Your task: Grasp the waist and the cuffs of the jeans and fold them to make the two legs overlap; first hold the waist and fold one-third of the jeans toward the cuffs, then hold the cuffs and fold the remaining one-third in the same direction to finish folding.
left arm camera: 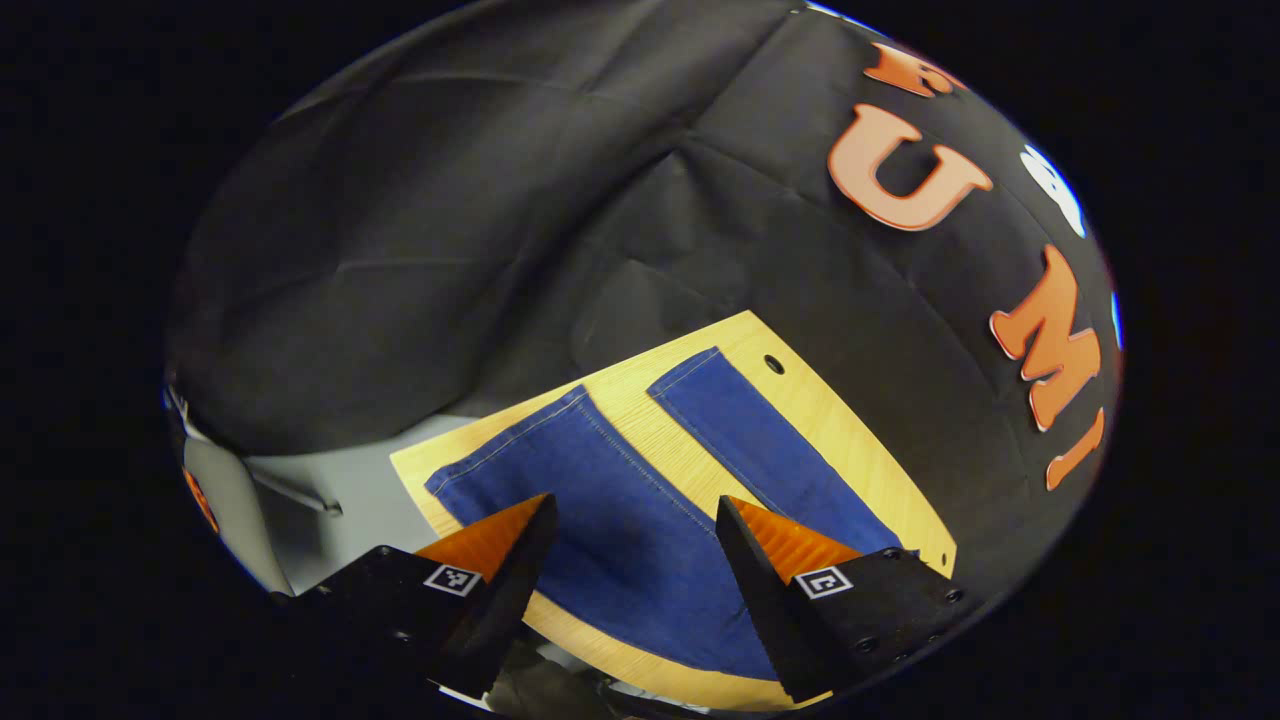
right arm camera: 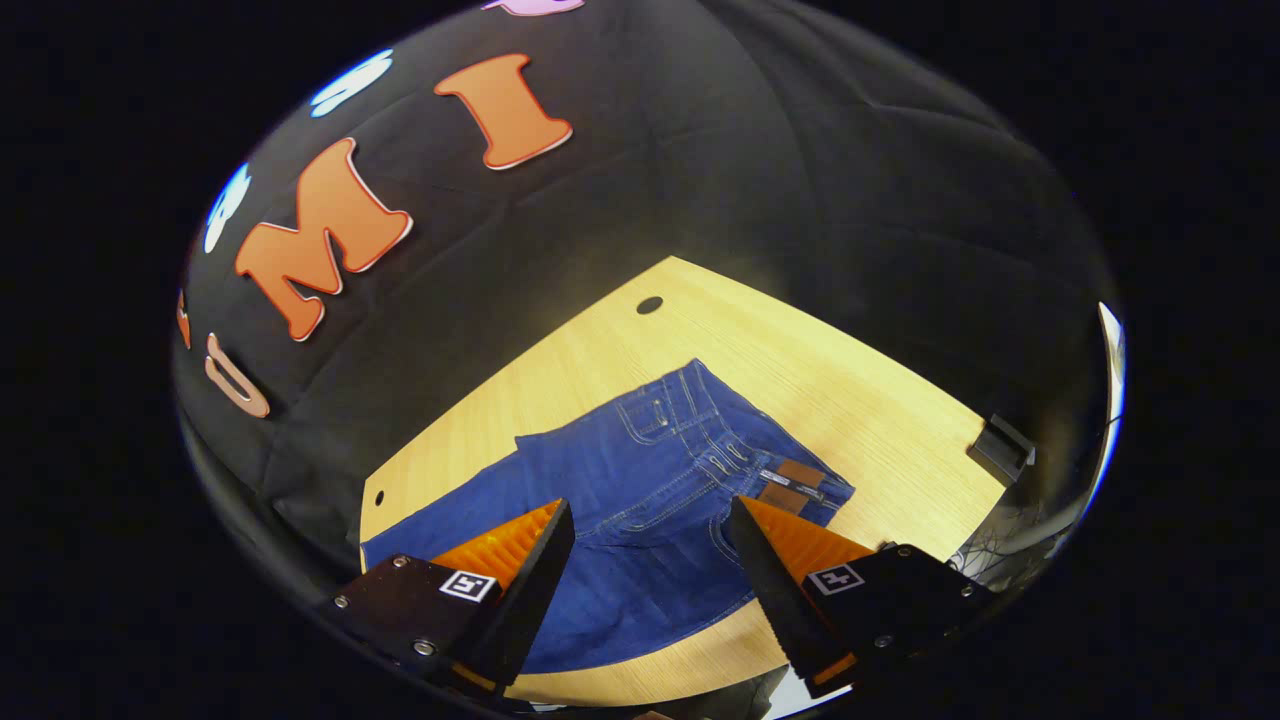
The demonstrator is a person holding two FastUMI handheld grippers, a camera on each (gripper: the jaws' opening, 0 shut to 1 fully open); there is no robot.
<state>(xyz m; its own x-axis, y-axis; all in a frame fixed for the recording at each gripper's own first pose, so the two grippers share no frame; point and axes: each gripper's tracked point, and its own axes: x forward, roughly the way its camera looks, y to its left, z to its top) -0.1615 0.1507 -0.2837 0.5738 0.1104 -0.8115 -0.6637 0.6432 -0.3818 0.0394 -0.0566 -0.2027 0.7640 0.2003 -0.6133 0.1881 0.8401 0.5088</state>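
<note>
Blue jeans lie spread flat on a light wooden table. In the left gripper view the two legs (left arm camera: 620, 520) run apart toward their cuffs, near leg cuff (left arm camera: 500, 440) and far leg cuff (left arm camera: 685, 370). My left gripper (left arm camera: 635, 520) hovers open above the near leg, touching nothing. In the right gripper view the waist (right arm camera: 740, 440) with its brown patch (right arm camera: 795, 480) lies near the table's middle. My right gripper (right arm camera: 650, 525) hangs open above the seat of the jeans (right arm camera: 650, 500), nothing between its fingers.
The wooden table (right arm camera: 850, 390) has a small round hole (right arm camera: 649, 304) near the back edge and a dark bracket (right arm camera: 1000, 445) at its right edge. Black cloth wall (left arm camera: 450, 250) surrounds the table. A grey floor patch (left arm camera: 350, 490) shows beyond the cuffs.
</note>
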